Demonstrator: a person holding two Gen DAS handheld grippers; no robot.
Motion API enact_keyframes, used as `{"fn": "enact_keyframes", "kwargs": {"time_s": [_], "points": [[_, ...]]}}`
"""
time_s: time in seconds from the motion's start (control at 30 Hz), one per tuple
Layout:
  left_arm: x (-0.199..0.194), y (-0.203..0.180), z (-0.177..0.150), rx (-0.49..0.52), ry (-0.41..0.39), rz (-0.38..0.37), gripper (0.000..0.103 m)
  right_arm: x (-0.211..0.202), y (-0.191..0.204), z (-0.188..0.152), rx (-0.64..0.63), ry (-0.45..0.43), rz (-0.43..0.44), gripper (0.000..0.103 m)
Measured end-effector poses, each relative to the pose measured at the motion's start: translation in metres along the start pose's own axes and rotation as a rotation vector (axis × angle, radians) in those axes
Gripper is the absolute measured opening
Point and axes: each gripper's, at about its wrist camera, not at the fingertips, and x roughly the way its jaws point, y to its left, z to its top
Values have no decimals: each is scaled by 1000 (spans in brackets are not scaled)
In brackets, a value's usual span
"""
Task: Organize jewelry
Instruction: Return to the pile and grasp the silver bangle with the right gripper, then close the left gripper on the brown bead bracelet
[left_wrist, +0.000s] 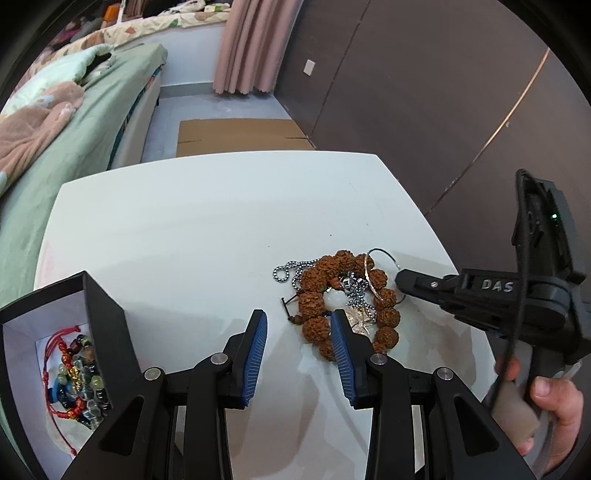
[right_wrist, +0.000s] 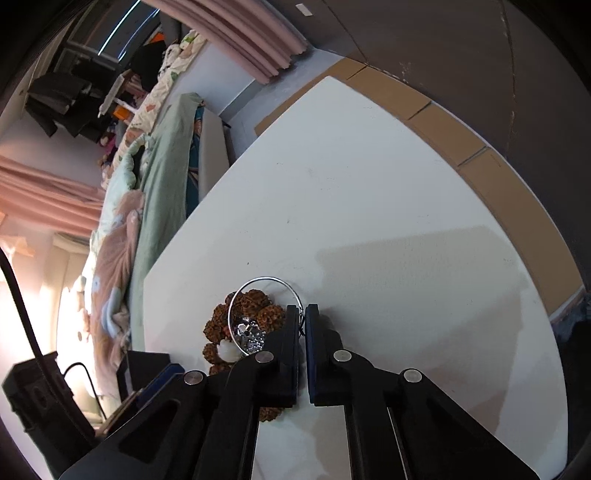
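A pile of jewelry lies on the white table (left_wrist: 207, 229): a brown seed-bead bracelet (left_wrist: 314, 301), a silver ball chain (left_wrist: 291, 269) and a thin silver hoop (left_wrist: 369, 273). My left gripper (left_wrist: 299, 326) is open and empty, just in front of the pile. My right gripper (right_wrist: 303, 314) is shut on the silver hoop (right_wrist: 258, 286), which is tilted up off the brown bracelet (right_wrist: 255, 304). It shows at the right in the left wrist view (left_wrist: 402, 277). A black box (left_wrist: 103, 321) at the left holds several colourful bead bracelets (left_wrist: 77, 376).
A bed with green and pink bedding (left_wrist: 74, 122) runs along the left of the table. Flat cardboard (left_wrist: 240, 136) lies on the floor beyond the table. A dark wall panel (left_wrist: 424, 92) is at the right. A hand (left_wrist: 550, 398) holds the right gripper's handle.
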Motion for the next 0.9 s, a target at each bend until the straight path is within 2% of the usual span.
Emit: {"fn": "enact_keyframes", "kwargs": {"time_s": [0.27, 0.47, 0.67, 0.9], "points": [[13, -12, 2, 27, 5, 1, 37, -31, -3, -2, 26, -58, 33, 5], [32, -14, -1, 37, 33, 41, 37, -41, -8, -3, 42, -69, 32, 5], [36, -22, -2, 93, 19, 76, 37, -49, -6, -5, 50, -78, 24, 5], [35, -18, -1, 90, 40, 58, 36, -63, -1, -11, 38, -95, 22, 5]]}}
